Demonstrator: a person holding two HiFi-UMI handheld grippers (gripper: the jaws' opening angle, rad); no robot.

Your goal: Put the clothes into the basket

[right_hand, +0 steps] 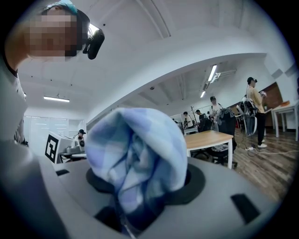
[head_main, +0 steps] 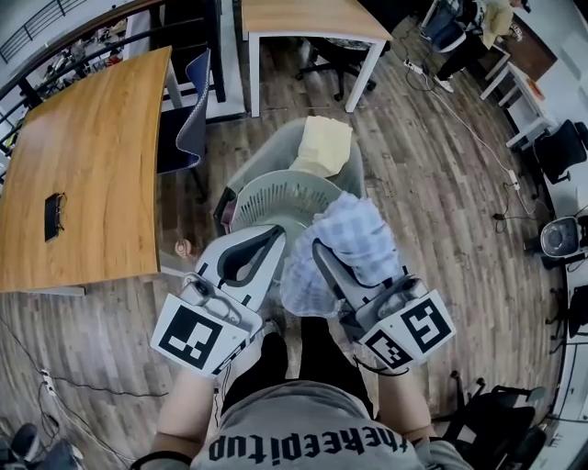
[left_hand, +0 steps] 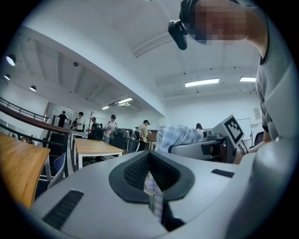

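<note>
A blue-and-white checked cloth (head_main: 354,234) hangs between my two grippers, just above the near rim of the pale round basket (head_main: 276,195). My right gripper (head_main: 323,250) is shut on a thick bunch of the cloth (right_hand: 135,154), which bulges out of its jaws (right_hand: 140,186). My left gripper (head_main: 274,237) is shut on a thin edge of the same cloth (left_hand: 152,187), pinched between its dark pads (left_hand: 150,170). Both grippers sit side by side, pointing away from me. A yellow cloth (head_main: 322,147) lies beyond the basket.
A grey tub or seat (head_main: 262,156) holds the yellow cloth behind the basket. A wooden table (head_main: 83,165) and a blue chair (head_main: 188,119) stand at the left, another table (head_main: 312,18) at the back. Cables cross the wooden floor at right (head_main: 478,138).
</note>
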